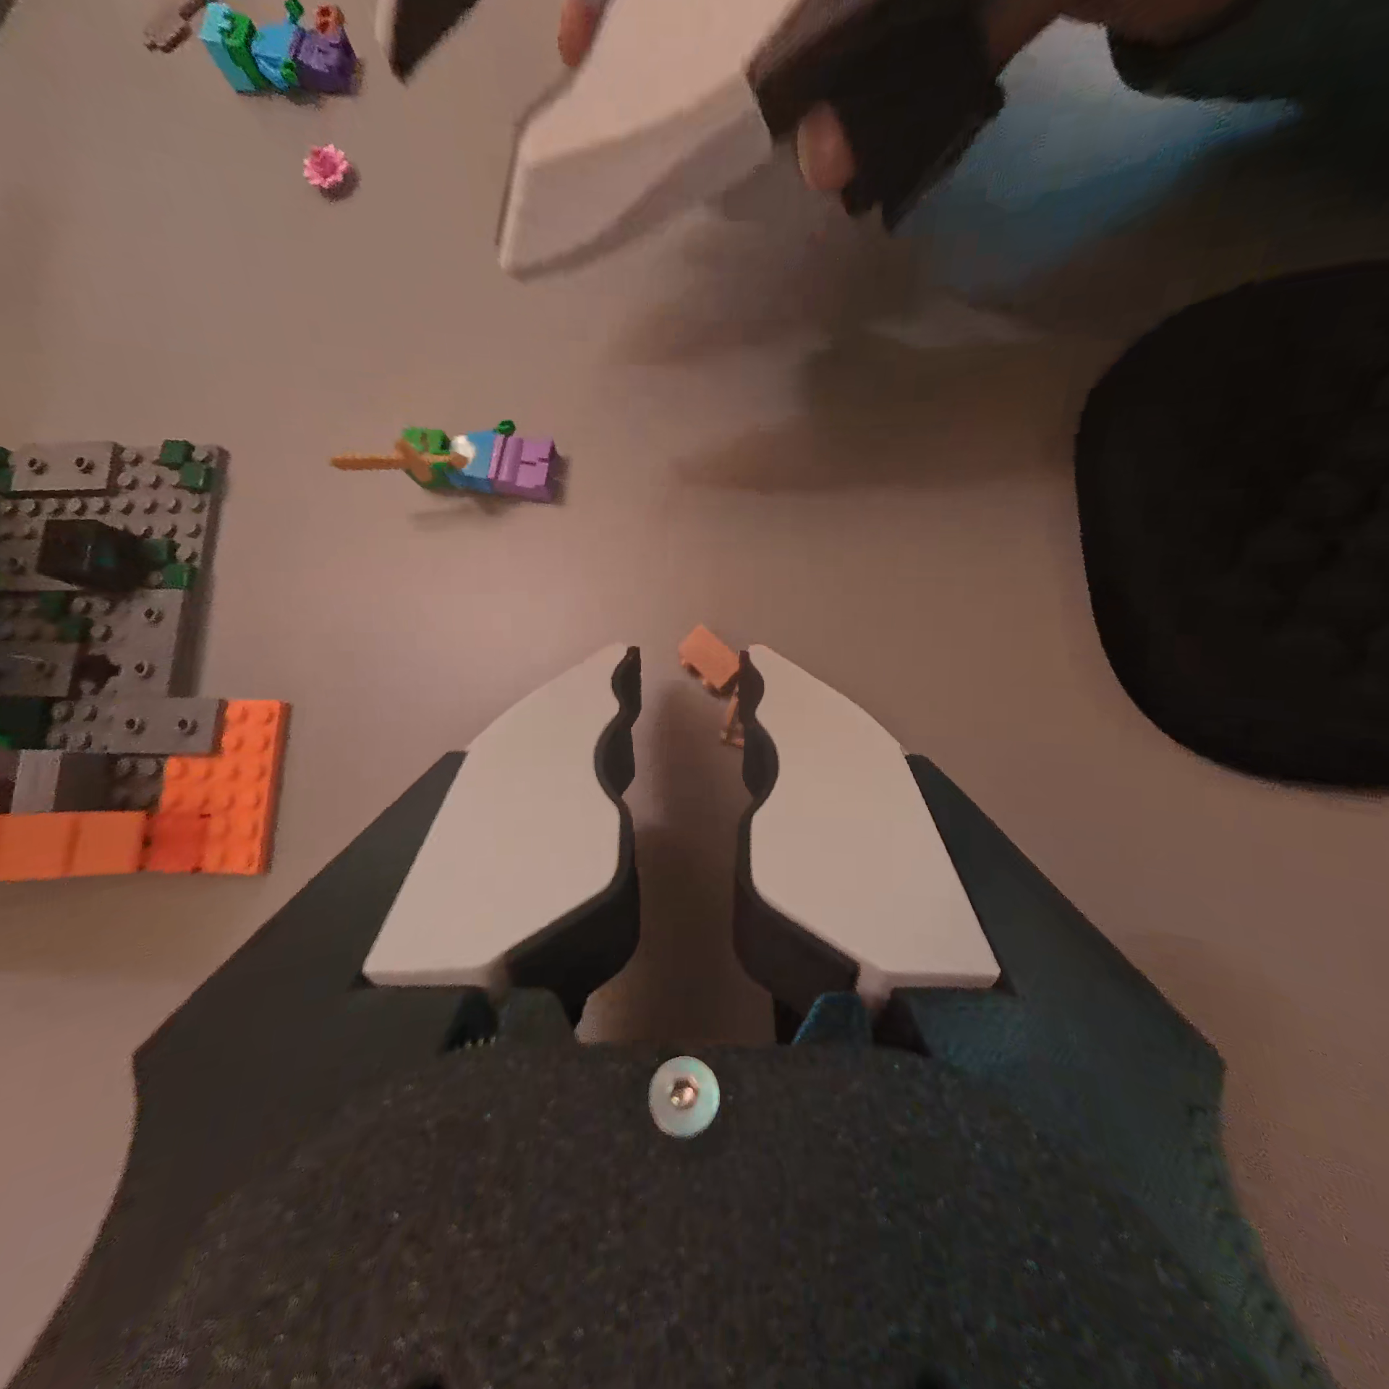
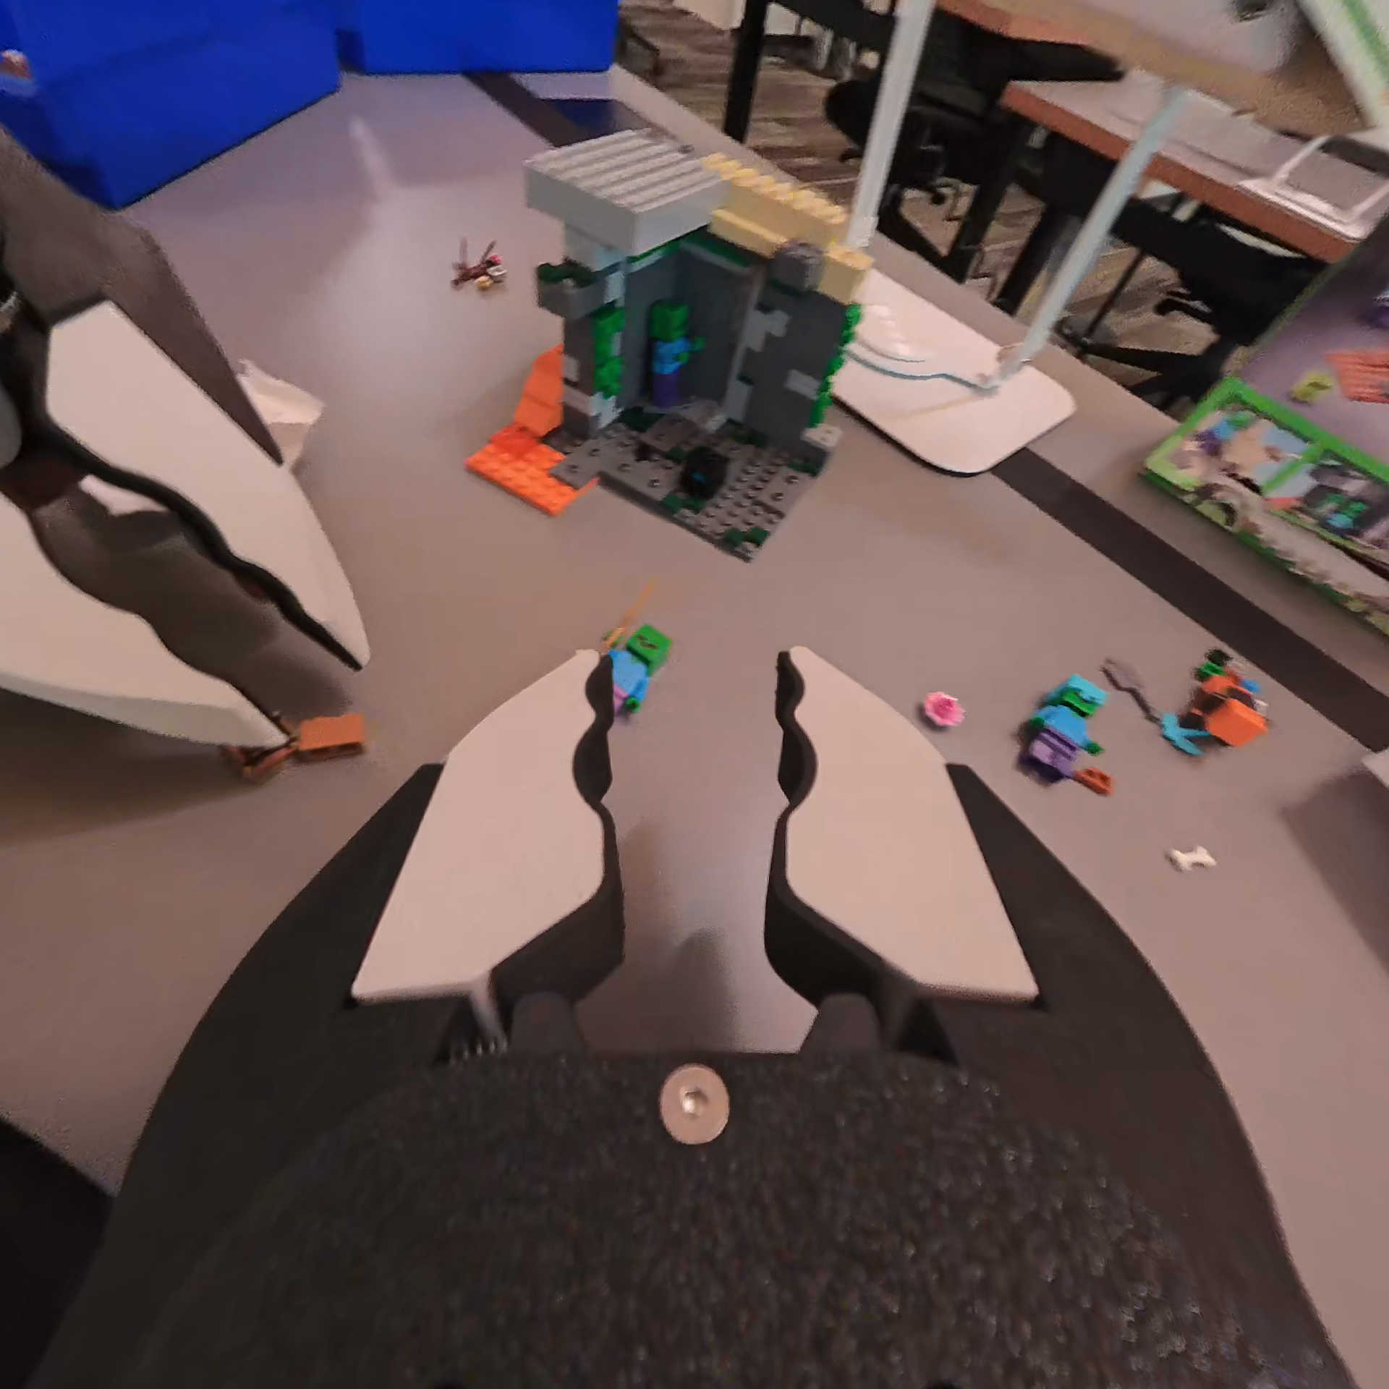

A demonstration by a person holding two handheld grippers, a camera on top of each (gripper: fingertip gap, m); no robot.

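Brown brick piece (image 1: 706, 661) flat on the grey table (image 1: 827, 526), touching one fingertip of the left gripper (image 1: 690, 652); jaws narrowly parted, pinching nothing. Further right, green-headed figure (image 2: 639, 669) lying just beside the right gripper (image 2: 688, 654), spread wide and empty. Then pink flower (image 2: 943, 709), more figures (image 2: 1060, 725), printed box (image 2: 1270, 481) far right. Bare tabletop beneath both tools; brick building (image 2: 676, 353) well apart behind.

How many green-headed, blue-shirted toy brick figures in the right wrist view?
3: standing figure inside the grey brick building; lying figure off the right gripper; third figure beside the pink flower piece. Blurred orange cluster may hide another.
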